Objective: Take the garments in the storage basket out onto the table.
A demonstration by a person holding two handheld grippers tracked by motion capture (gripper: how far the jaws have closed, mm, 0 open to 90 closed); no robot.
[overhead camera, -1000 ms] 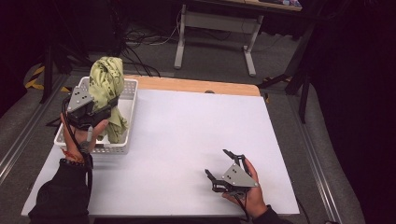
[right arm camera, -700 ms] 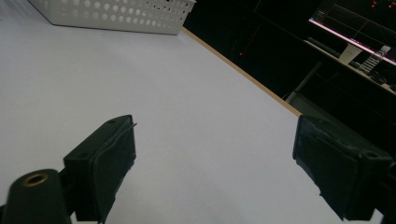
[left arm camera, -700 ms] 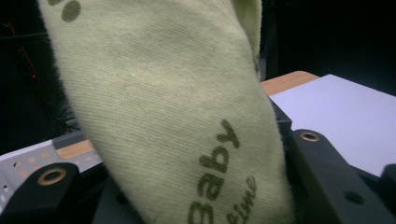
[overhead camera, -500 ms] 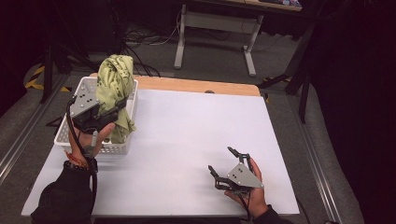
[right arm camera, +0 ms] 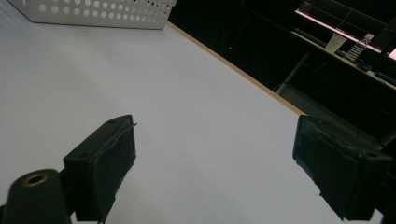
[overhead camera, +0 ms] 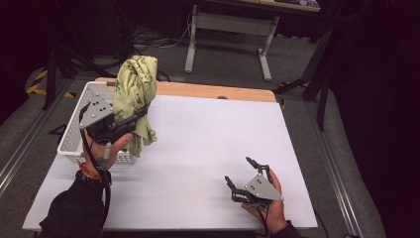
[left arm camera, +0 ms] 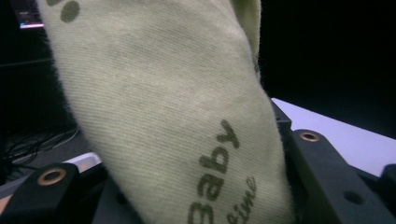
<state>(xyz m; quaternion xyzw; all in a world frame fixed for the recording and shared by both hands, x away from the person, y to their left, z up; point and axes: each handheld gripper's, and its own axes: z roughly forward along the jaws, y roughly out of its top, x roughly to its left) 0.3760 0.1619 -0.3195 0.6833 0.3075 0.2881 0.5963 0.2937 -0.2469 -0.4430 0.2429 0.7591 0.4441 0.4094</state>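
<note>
High view. The left gripper point(overhead camera: 130, 120) is raised above the near left part of the table point(overhead camera: 208, 148), at the right edge of the white perforated basket point(overhead camera: 74, 131). Its jaws are pinched on a pale green garment point(overhead camera: 134, 94), which is clear of the basket: the upper part stands bunched above the jaws and the lower part hangs down beside the basket's right wall, over the white table surface. The right gripper point(overhead camera: 245, 174) rests low at the near right of the table, well apart from the garment, with its jaws spread and nothing between them.

Left gripper view. The garment point(left arm camera: 163, 116) sits between the two black jaws, pressed in at their base. Dark printed lettering, reading "Baby", runs across the cloth. A strip of the table point(left arm camera: 345, 140) shows at the right.

Right gripper view. The right gripper point(right arm camera: 215, 158) has its jaws wide apart and empty, pointing across the bare table point(right arm camera: 163, 93) toward the basket point(right arm camera: 93, 14) at the far corner.

Progress. Judged from this position, the removal of the garment from the basket is done. What remains is to carry it over open table, lay it down, and very likely bring in the idle right gripper to spread or fold it.
</note>
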